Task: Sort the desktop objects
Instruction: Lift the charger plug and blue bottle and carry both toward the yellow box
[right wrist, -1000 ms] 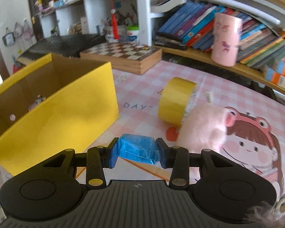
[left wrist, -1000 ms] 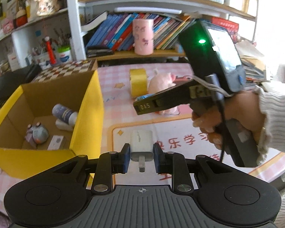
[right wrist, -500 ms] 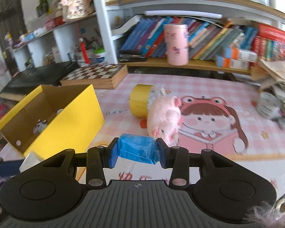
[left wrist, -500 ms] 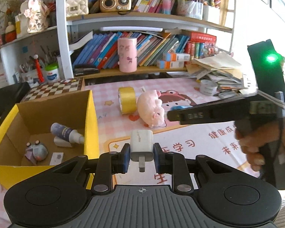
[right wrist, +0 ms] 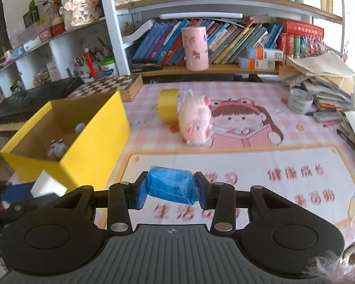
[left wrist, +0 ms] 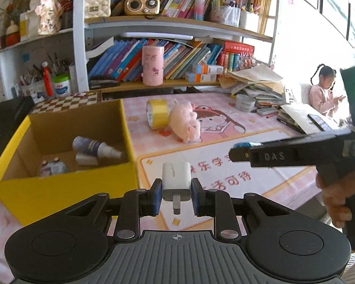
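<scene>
A white-framed bookshelf with 2 wooden shelves crammed with books lines the desk's far edge, daylight glaring from its right corner.

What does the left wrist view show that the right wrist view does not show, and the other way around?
Only the left wrist view: the white charger held in the left tongs, the spray bottle in the yellow box, and a seated person at far right.

Only the right wrist view: the whole blue packet held in the right tongs.

Both: the box, yellow tape roll, pink plush and pink cylinder.
</scene>
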The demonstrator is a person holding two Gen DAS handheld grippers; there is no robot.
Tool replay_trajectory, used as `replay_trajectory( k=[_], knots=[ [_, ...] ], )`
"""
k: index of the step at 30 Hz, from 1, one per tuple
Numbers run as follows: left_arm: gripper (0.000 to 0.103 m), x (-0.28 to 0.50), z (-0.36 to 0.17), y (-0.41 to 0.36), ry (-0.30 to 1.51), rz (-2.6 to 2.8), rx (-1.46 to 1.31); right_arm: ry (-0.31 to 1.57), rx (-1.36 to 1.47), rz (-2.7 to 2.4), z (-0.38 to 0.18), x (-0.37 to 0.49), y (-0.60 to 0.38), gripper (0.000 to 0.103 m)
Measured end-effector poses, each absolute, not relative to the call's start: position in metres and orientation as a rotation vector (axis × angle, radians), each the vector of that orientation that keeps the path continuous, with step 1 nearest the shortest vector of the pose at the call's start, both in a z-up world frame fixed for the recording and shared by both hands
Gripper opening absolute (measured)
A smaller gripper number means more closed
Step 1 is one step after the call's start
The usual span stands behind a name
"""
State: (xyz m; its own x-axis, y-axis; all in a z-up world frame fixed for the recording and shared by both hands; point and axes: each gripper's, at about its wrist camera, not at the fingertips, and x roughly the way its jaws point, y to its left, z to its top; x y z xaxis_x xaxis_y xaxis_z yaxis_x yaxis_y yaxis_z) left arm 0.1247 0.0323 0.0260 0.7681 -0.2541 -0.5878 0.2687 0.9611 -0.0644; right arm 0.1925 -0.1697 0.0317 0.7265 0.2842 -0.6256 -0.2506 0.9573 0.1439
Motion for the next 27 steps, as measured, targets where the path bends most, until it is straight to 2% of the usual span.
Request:
replay_trajectory(
  k=[14,27],
  knots=[
    [0.024,0.067,0.016,0.068,0.665,-0.314,0.039,0.744,0.085,0.27,0.016,0.11,-0.126,0.037],
    [0.024,0.03,0.007,0.094,0.691,-0.281,0.001,0.794,0.034,0.331,0.004,0.072,-0.088,0.037]
  ],
)
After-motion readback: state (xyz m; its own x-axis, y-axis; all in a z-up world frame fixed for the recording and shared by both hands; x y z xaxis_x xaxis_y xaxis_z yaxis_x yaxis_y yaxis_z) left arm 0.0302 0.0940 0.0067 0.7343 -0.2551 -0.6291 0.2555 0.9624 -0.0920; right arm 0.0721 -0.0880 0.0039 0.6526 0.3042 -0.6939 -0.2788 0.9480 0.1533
